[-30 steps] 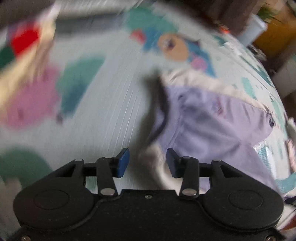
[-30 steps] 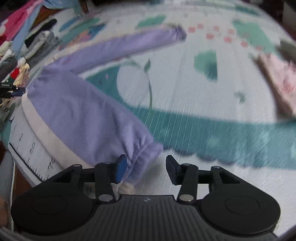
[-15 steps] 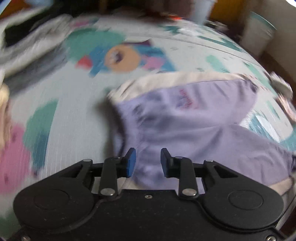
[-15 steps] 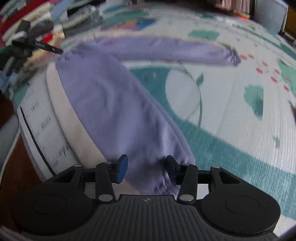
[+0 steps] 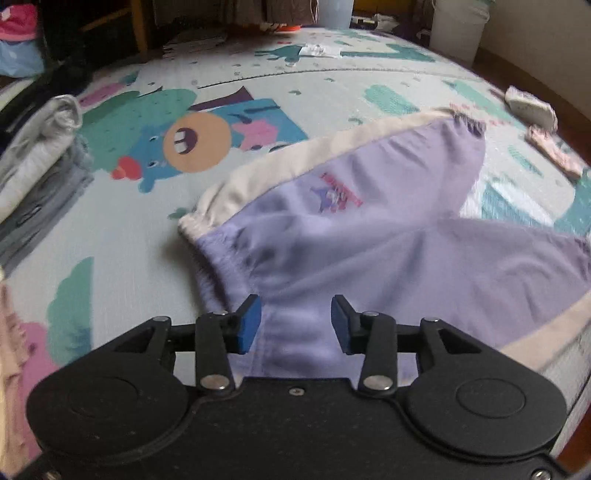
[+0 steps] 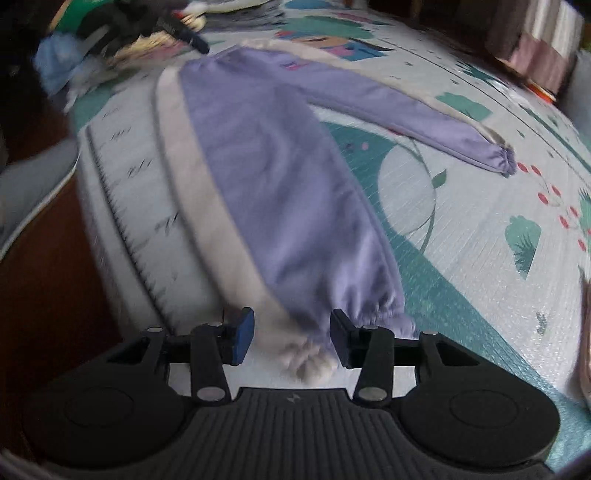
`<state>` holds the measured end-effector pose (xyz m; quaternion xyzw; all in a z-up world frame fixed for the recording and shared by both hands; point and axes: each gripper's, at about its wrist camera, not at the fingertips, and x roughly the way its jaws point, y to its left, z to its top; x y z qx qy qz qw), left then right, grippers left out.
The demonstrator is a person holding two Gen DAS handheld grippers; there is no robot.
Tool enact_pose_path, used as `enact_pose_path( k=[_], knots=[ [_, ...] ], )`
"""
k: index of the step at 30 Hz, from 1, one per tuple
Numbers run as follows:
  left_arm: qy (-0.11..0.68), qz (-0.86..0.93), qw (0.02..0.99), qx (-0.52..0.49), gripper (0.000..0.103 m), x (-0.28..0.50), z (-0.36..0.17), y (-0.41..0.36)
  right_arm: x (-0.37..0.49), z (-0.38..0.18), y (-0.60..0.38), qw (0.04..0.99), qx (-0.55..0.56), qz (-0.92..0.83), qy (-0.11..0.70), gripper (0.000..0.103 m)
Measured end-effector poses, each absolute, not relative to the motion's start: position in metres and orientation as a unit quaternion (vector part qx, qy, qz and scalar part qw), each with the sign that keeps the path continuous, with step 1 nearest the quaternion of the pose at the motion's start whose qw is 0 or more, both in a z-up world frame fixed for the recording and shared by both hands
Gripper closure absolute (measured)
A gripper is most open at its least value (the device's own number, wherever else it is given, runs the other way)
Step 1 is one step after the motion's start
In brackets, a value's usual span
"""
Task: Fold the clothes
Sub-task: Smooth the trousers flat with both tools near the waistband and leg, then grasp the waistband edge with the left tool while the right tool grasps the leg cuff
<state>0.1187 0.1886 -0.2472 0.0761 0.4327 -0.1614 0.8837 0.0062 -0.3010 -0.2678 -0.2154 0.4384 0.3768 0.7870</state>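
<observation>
— Trousers (image 5: 388,236), where are they?

— Spread flat on the play mat (image 5: 140,236), lilac with a cream stripe down each side. From my left camera I see the gathered waistband (image 5: 221,254) nearest me and a small printed logo (image 5: 338,194) on the hip. From my right camera both legs run away from me in a V, the near leg (image 6: 280,184) ending in a gathered cuff (image 6: 373,314) right at my tool.

— What are your tools doing?

— My left gripper (image 5: 295,319) is spread wide, its fingers either side of the waistband cloth, pinching nothing. My right gripper (image 6: 291,338) is spread too, with the cream end of the cuff lying between the fingers; whether the pads touch it I cannot tell, the picture is blurred there.

— What lies around?

— A stack of folded grey clothes (image 5: 37,147) sits well to the left of the waistband. Two small pale pieces (image 5: 532,107) lie at the far right edge of the mat. A white bucket (image 5: 458,26) stands beyond it.
</observation>
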Motion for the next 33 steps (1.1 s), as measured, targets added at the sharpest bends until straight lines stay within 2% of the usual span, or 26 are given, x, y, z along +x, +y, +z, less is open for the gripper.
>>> enact_pose_path(
  k=[5,9,19,25,33],
  knots=[
    [0.421,-0.174,0.878,0.149,0.063,0.090,-0.248,0.194,-0.004,-0.267,-0.302,0.776,-0.251,0.391,0.426,0.057],
    [0.440,-0.171,0.870,0.145,0.063,0.090,-0.250,0.206,-0.008,-0.266,-0.303,0.768,-0.276,0.400,0.417,0.057],
    [0.396,-0.162,0.902,0.056,0.063,0.169,-0.239,0.179,0.115,-0.242,-0.300,0.790,-0.211,0.369,0.442,0.057],
    [0.421,-0.125,0.898,0.033,0.063,0.216,-0.246,0.195,0.191,-0.229,-0.298,0.801,-0.176,0.348,0.455,0.057],
    [0.439,-0.120,0.890,0.022,0.064,0.227,-0.246,0.231,0.337,-0.244,-0.308,0.810,-0.234,0.284,0.457,0.058]
  ],
)
